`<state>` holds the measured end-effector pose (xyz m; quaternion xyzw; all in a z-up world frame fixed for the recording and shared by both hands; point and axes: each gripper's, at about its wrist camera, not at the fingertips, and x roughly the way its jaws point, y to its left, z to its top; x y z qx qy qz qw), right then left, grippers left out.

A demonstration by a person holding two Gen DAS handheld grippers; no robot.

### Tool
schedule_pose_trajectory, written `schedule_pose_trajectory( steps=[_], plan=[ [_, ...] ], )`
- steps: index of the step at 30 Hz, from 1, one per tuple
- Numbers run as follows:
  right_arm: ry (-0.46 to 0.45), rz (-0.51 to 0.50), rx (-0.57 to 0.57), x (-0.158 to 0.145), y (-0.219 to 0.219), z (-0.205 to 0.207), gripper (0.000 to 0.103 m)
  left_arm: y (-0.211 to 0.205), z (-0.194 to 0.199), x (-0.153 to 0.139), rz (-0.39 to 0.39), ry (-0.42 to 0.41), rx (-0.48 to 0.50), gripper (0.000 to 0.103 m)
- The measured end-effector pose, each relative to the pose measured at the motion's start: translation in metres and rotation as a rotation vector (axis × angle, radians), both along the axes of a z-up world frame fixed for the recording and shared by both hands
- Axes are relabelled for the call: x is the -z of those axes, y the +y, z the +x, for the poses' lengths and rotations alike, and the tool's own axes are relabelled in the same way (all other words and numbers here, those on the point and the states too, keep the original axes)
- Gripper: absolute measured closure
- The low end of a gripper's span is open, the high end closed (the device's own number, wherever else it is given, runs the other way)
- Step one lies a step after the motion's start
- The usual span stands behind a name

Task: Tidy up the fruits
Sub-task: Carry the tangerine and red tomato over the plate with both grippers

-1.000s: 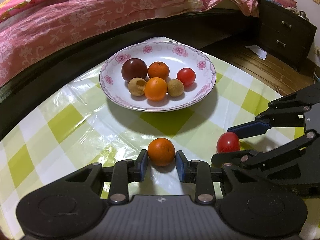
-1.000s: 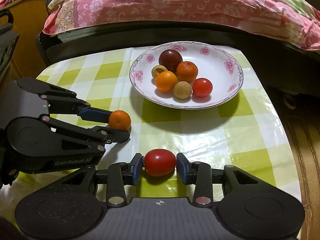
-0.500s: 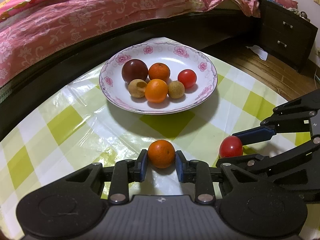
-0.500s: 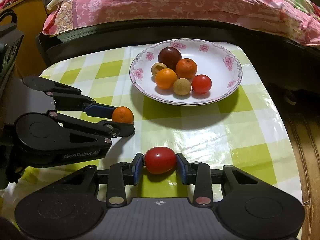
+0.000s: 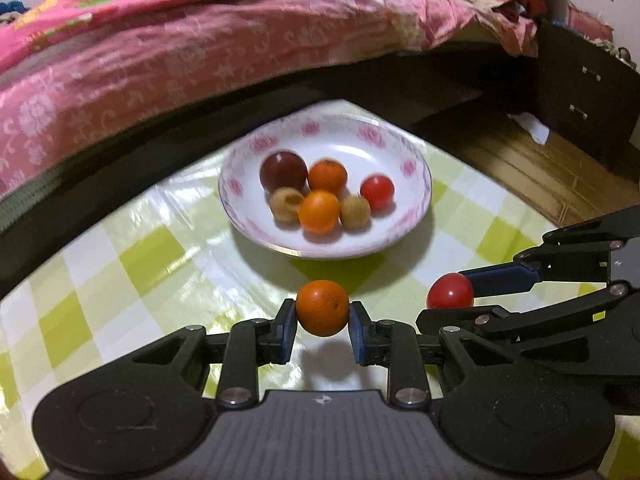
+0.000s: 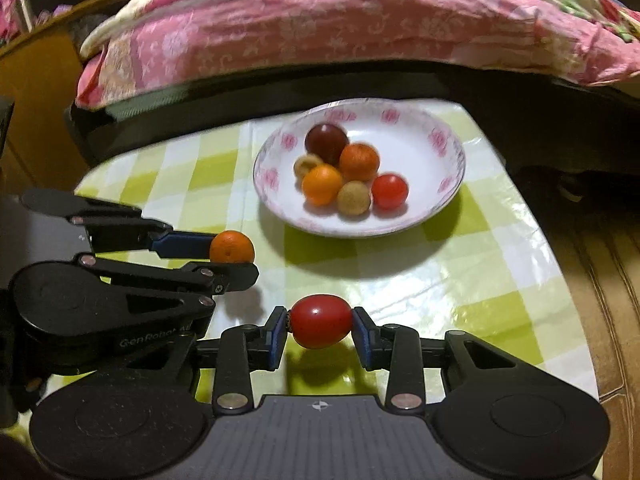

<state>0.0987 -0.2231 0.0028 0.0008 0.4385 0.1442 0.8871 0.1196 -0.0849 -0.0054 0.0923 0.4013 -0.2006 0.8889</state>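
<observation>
My left gripper (image 5: 322, 314) is shut on a small orange (image 5: 322, 307), which hangs just above the green-checked tablecloth (image 5: 140, 256) with its shadow underneath. To its right, my right gripper (image 6: 320, 324) is shut on an oval red tomato (image 6: 320, 320), also slightly off the cloth. Each wrist view shows the other gripper side-on: the right gripper (image 5: 444, 298) with the tomato (image 5: 450, 290), the left gripper (image 6: 232, 260) with the orange (image 6: 232, 246). Beyond both stands a white flowered plate (image 5: 416, 160) (image 6: 452, 148) holding several fruits.
A bed with a pink quilt (image 5: 200, 52) and a dark frame runs close behind the table's far edge. A dark nightstand (image 5: 580, 96) and wooden floor (image 5: 540, 168) lie to the right. The table edge drops off at the right (image 6: 560, 264).
Both grippers have risen a little with their fruit, so the orange and the tomato have left the cloth. The left jaws closed fully onto the orange. The plate looks farther off.
</observation>
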Motion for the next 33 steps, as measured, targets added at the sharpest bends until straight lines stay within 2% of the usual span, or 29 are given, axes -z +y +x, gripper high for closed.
schedule_pose_trajectory(
  steps=[12, 19, 33],
  plan=[
    [-0.076, -0.015, 0.048, -0.014, 0.003, 0.038, 0.072, 0.003, 0.042, -0.011, -0.026, -0.036, -0.04, 0.068],
    [-0.078, -0.063, 0.045, 0.0, 0.004, 0.058, 0.072, -0.003, 0.057, 0.002, 0.003, -0.033, -0.034, 0.068],
    [-0.097, -0.085, 0.052, 0.009, 0.0, 0.081, 0.072, -0.007, 0.079, 0.006, -0.012, -0.043, -0.035, 0.069]
  ],
)
